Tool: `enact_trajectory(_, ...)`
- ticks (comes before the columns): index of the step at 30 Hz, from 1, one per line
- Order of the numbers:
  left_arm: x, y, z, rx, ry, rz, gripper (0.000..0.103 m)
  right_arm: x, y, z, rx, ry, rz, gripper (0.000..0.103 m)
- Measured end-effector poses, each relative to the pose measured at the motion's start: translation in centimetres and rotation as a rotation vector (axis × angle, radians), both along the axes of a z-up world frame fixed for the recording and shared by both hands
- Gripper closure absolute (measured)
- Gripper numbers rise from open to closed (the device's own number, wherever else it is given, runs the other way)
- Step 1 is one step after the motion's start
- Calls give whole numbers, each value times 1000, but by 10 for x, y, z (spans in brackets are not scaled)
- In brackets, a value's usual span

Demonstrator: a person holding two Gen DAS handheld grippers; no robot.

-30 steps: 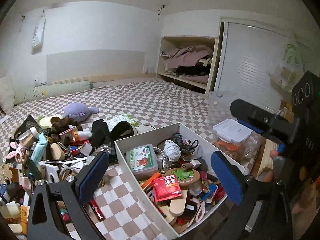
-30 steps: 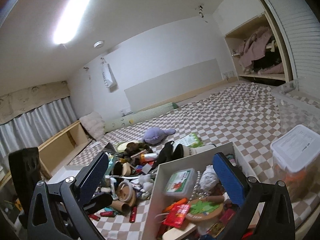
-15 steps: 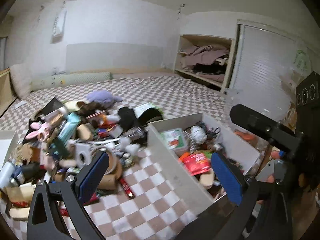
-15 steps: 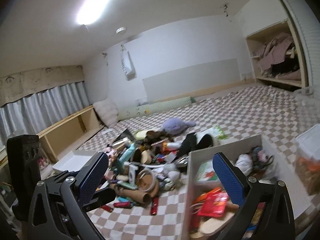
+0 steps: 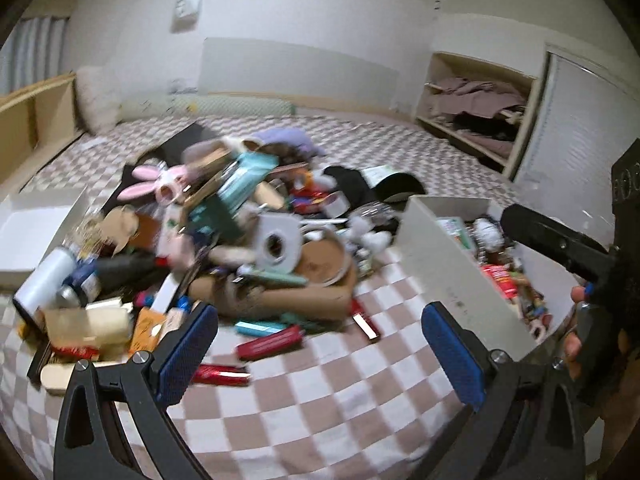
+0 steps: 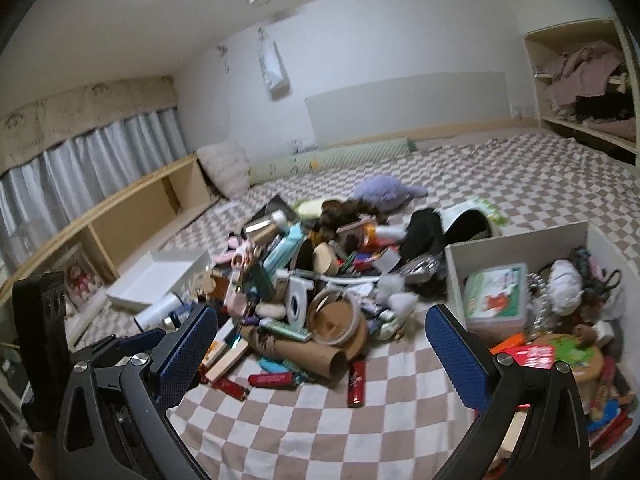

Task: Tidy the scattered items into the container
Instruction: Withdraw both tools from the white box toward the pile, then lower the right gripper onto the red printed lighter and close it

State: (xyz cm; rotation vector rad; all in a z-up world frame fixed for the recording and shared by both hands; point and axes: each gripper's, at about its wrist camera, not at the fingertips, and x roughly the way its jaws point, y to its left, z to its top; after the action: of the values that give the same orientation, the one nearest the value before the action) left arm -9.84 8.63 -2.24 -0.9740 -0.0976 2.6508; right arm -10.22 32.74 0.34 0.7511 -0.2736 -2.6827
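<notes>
Clutter (image 6: 320,292) heaped on a checked cover (image 6: 304,420), with a white box (image 6: 516,248) just to its right, seen from both wrist cameras. The box is open-topped and already part full: a green and white packet (image 6: 496,292) lies flat near its left wall, a white fluffy ball (image 6: 566,286) sits behind it, a red packet (image 6: 534,356) and a round green-topped piece (image 6: 576,354) lie nearer the camera, with smaller bits too tangled to name. In the left wrist view the same box (image 5: 452,256) shows its long outer wall, running from near right to far left. A second, shallow white tray (image 6: 160,276) lies left of the heap; its contents cannot be made out.

In the heap, a cardboard tube (image 6: 304,354) lies on its side, long axis running left to right, open end toward the right. A round brown hoop (image 6: 334,316) leans on it. Three red sticks lie flat on the cover at the heap's near edge: one (image 6: 356,382) pointing away from the camera, one (image 6: 272,380) and another (image 6: 230,388) lying crosswise. A purple soft toy (image 6: 384,192) lies behind the heap.

Left gripper (image 5: 320,354) and right gripper (image 6: 322,354) both hang above the bare cover in front of the heap, blue pads spread wide, nothing between them. A hand (image 5: 576,320) grips the right tool's handle at the edge of the left wrist view
</notes>
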Motion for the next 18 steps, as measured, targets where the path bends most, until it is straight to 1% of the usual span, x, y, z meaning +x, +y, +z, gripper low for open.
enact_trajectory(7,-13,-37,-32,8,-66,74,1,-25,-30,-34,56,-91,20,0)
enact_trajectory(15,-21,-58,-67,-29,-134,130,1,-51,-56,-77,100,-200,38,0)
enact_trajectory(18,-23,-67,-78,-15,-167,149,1,-55,-65,-90,100,-232,46,0)
